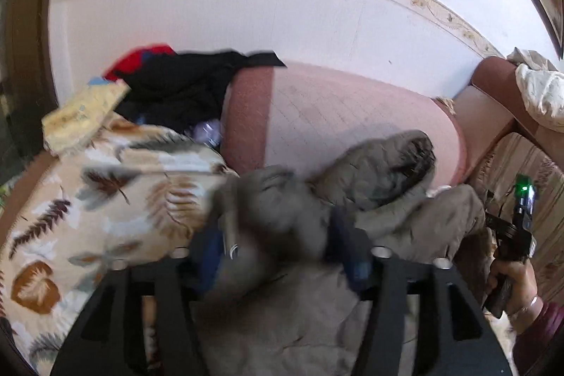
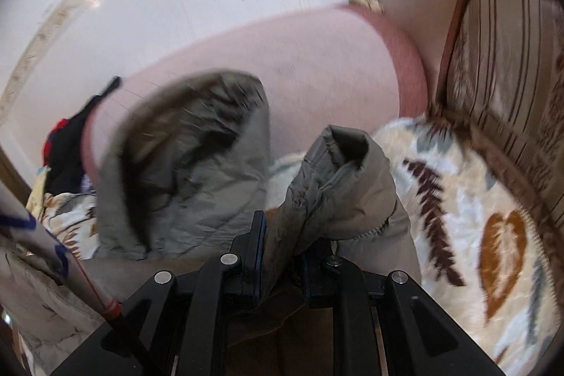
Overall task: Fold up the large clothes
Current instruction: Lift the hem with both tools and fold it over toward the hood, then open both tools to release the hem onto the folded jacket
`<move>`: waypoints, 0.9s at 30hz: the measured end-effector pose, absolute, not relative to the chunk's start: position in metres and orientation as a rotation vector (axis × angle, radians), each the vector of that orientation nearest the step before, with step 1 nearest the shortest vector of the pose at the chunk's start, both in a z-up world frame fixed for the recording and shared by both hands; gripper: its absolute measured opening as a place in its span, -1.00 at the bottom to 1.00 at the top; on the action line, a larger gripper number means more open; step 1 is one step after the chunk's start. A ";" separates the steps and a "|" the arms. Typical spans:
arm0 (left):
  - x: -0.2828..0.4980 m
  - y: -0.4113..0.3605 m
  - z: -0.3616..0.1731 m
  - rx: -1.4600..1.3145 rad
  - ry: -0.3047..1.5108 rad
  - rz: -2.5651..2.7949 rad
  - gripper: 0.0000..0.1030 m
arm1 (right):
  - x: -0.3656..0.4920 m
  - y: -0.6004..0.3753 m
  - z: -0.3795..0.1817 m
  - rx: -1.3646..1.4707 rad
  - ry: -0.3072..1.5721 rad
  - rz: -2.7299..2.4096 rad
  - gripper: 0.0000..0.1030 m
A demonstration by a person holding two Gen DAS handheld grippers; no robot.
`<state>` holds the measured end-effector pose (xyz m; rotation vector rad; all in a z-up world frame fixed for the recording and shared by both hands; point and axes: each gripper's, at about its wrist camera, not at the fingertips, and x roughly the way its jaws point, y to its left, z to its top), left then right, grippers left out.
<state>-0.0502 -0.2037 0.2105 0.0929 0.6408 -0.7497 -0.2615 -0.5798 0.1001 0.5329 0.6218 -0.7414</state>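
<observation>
Broadly, a sofa (image 1: 352, 115) with pink back cushions is filling both views, its seat covered by a leaf-print blanket (image 1: 105, 192), and across that blanket a large grey-olive padded jacket (image 1: 384, 171) is lying, bunched and partly lifted. At the far left end a heap of dark and red clothes (image 1: 183, 83) is sitting apart from the work.

Judging by how the jacket is lying, the fold is in its middle stage: one part is being carried across the body of the garment, not yet laid down flat. The hood or collar end is resting against the back cushion, blurred in both views.

On the right, the right gripper (image 2: 282, 256) is pinching a thick ridge of the jacket's fabric, its jaws pressed close on the cloth, which is standing up out of them in a crumpled peak. In the left wrist view this tool is showing at the far edge, gripped by the person's hand (image 1: 511, 281).

Smaller still, the left gripper (image 1: 282, 245) is standing spread, with blurred jacket fabric lying between its fingers; the pads are not visibly pressing it, so it looks let go.

Next, the right side probably needs to lay its ridge down squarely, while the left finds a fresh edge to take hold of and smooth.
</observation>
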 end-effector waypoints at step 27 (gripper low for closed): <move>-0.078 -0.374 0.052 0.560 0.840 -0.799 0.32 | -0.253 -0.531 0.039 0.351 0.860 -0.551 0.13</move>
